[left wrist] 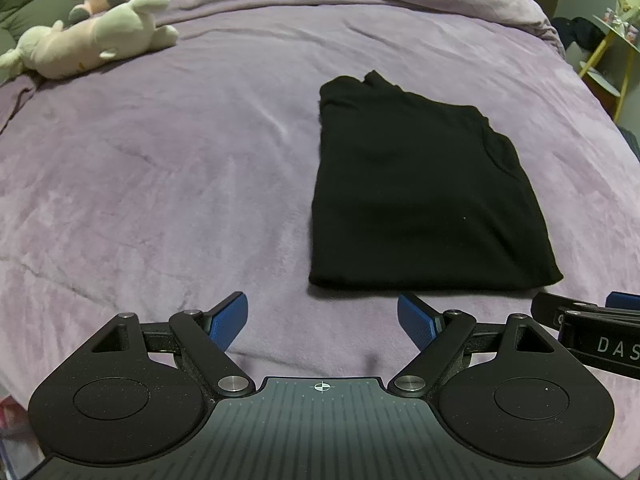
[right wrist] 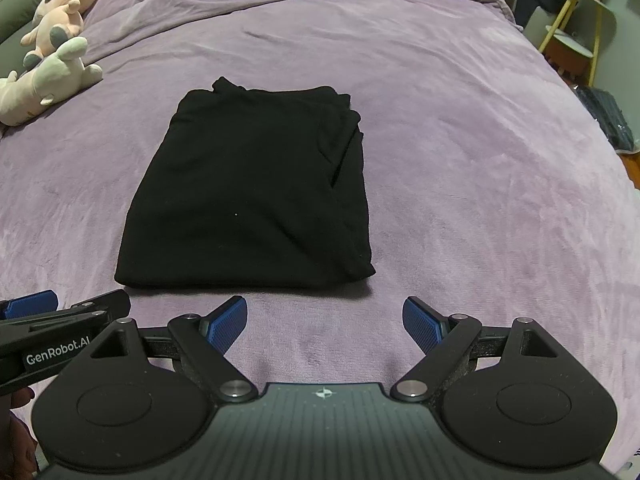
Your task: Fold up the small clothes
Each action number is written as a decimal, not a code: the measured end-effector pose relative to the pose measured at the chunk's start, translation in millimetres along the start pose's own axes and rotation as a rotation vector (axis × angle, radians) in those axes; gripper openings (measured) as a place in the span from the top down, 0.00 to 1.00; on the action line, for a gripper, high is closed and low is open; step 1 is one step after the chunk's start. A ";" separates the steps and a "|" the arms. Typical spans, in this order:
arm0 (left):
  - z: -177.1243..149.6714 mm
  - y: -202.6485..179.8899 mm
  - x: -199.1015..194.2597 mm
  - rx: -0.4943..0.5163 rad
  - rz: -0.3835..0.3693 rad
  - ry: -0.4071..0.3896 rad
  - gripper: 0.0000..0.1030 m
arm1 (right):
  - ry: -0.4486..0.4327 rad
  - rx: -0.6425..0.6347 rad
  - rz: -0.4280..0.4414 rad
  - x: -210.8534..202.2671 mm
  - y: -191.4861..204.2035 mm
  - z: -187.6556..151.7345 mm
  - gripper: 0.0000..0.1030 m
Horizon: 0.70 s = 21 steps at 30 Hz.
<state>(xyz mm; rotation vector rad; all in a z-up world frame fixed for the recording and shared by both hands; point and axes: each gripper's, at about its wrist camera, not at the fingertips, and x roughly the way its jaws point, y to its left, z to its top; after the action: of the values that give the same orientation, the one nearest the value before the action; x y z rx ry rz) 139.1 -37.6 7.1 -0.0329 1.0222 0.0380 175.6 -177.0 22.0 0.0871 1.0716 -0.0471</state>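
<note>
Nearest the viewer, the left gripper (left wrist: 322, 322), black with blue ribbed pads, holds its two fingers spread wide with only bedcover between them. The right gripper (right wrist: 325, 325), of the same make, sits just beside it, its fingers likewise spread wide and pinching nothing. Both hover over a lilac plush bedcover (left wrist: 160, 184). Just beyond the fingertips lies a black garment folded into a flat rectangle (right wrist: 248, 196): ahead and to the right of the left gripper's fingers, ahead and slightly left of the right gripper's fingers, touching neither. Farther off, well beyond the left fingers, two soft plush animals, pink and pale green (left wrist: 96, 28), lie near the bedcover's edge. Farthest, past the right fingers, stands a small yellow-legged side table (right wrist: 576, 28).
</note>
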 end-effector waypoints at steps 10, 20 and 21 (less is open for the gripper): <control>0.1 0.0 0.8 0.001 -0.011 0.010 0.15 | -0.006 0.003 0.002 -1.2 0.7 -0.2 0.17; -0.8 -1.7 -0.3 0.007 -0.010 0.005 0.15 | -0.010 0.008 0.001 -2.7 0.4 -0.3 0.17; -0.8 -2.1 -0.5 0.009 -0.008 0.004 0.15 | -0.011 0.009 0.001 -2.9 0.2 -0.2 0.17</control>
<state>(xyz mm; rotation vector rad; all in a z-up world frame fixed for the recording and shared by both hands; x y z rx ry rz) 138.3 -39.7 7.2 -0.0284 1.0265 0.0263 174.0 -176.7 24.5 0.0951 1.0604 -0.0513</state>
